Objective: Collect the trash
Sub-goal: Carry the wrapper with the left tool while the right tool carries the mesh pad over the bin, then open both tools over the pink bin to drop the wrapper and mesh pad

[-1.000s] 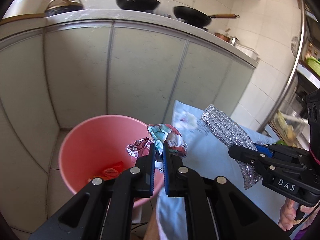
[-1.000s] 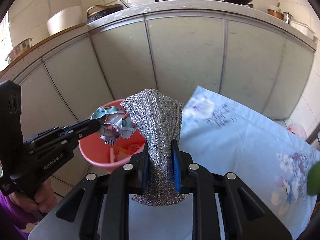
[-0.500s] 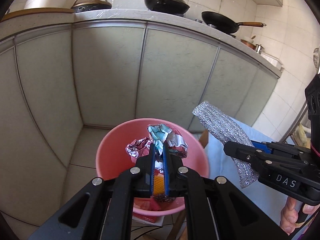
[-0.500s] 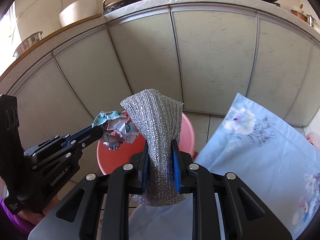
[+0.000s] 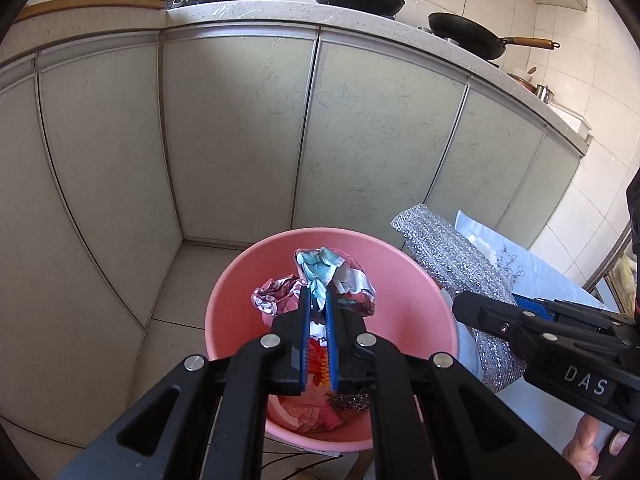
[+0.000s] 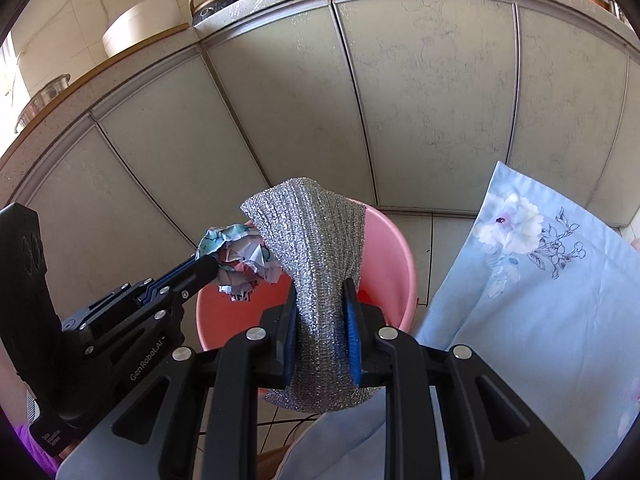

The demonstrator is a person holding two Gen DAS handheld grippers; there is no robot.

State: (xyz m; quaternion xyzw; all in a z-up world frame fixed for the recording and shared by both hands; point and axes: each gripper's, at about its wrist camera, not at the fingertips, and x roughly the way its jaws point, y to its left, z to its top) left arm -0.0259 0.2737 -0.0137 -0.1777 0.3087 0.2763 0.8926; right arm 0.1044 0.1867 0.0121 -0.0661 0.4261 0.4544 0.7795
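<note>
Two grippers above a pink bin (image 5: 412,304): left gripper (image 5: 317,304) pinches crumpled wrapper (image 5: 332,276); right gripper (image 6: 320,300) clamps silver scouring cloth (image 6: 316,248).

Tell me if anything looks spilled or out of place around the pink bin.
Nothing stands out. The pink bin sits upright with trash inside, none visible on the floor; the crumpled wrapper and silver scouring cloth are held over it.

Left wrist view: looks down along its fingers, close above the pink bin (image 5: 400,264) | Right wrist view: beside it, facing the cabinets (image 6: 420,92) | Shared: bin, cabinets, blue floral cloth (image 6: 540,280)
</note>
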